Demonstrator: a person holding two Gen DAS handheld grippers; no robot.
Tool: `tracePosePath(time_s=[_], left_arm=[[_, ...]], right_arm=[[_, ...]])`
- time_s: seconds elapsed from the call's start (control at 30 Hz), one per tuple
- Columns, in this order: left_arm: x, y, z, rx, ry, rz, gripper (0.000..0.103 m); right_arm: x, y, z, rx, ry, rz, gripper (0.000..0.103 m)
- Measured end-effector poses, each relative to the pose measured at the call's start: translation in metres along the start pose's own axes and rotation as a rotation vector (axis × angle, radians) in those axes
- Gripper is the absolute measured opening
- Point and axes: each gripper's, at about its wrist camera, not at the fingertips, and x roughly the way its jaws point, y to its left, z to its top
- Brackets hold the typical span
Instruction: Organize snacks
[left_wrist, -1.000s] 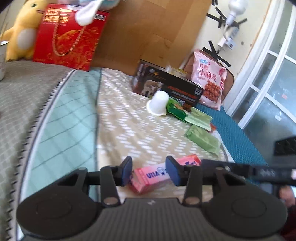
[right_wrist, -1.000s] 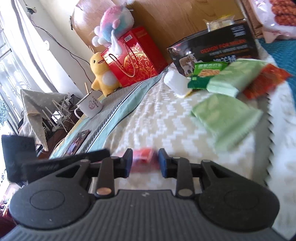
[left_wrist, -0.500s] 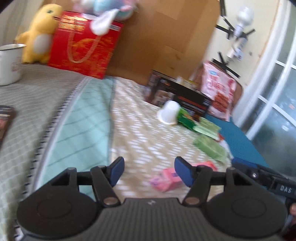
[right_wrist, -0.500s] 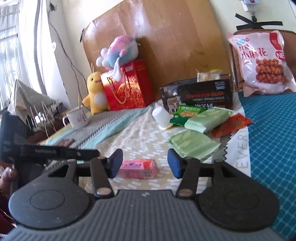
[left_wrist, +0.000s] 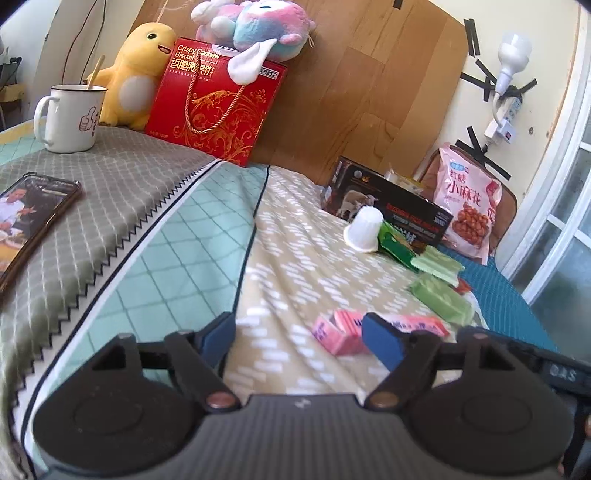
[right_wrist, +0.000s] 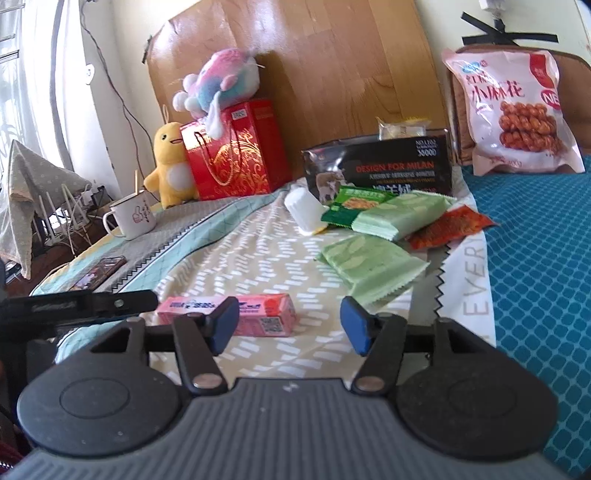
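Lying flat on the patterned cloth (right_wrist: 258, 258), the pink snack box (right_wrist: 258, 314) sat free of both grippers.
Left gripper (left_wrist: 299, 332) and right gripper (right_wrist: 290, 325) were spreading, empty; behind, the black box (right_wrist: 380, 170) read "DESIGN FOR MILAN".

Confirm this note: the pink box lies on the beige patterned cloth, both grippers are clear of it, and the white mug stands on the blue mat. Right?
Not quite. The mug stands on the grey checked cloth, not the blue mat; the left wrist view shows it. The pink box does lie on the beige cloth, untouched, as both grippers' jaws open.
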Motion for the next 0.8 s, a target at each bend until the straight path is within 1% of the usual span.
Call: tracePosePath(time_s=[0.03, 0.1, 0.13, 0.17, 0.23, 0.57, 0.7, 0.8], left_arm=[[-0.002, -0.001, -0.003, 0.01, 0.0, 0.003, 0.079], [-0.006, -0.004, -0.008, 0.03, 0.001, -0.008, 0.089], [-0.007, -0.006, -0.01, 0.035, 0.002, -0.019, 0.098], [-0.008, -0.007, -0.012, 0.036, 0.005, -0.034, 0.103], [-0.009, -0.008, -0.013, 0.035, 0.006, -0.035, 0.103], [-0.013, -0.008, -0.015, 0.002, 0.0, -0.036, 0.103], [-0.012, -0.01, -0.014, 0.011, 0.01, -0.026, 0.103], [-0.01, -0.009, -0.012, 0.01, 0.013, -0.025, 0.103]], right_arm=[[0.001, -0.001, -0.001, 0.005, 0.005, -0.002, 0.064], [0.003, -0.005, -0.002, 0.021, 0.019, -0.008, 0.064], [0.005, -0.007, -0.003, 0.033, 0.027, -0.009, 0.064], [0.006, -0.01, -0.003, 0.045, 0.035, -0.006, 0.065], [0.006, -0.013, -0.004, 0.064, 0.035, 0.003, 0.065], [0.004, -0.018, -0.006, 0.067, 0.029, 0.036, 0.067], [0.005, -0.018, -0.006, 0.046, 0.035, 0.051, 0.072], [0.006, -0.018, -0.005, 0.024, 0.044, 0.065, 0.078]])
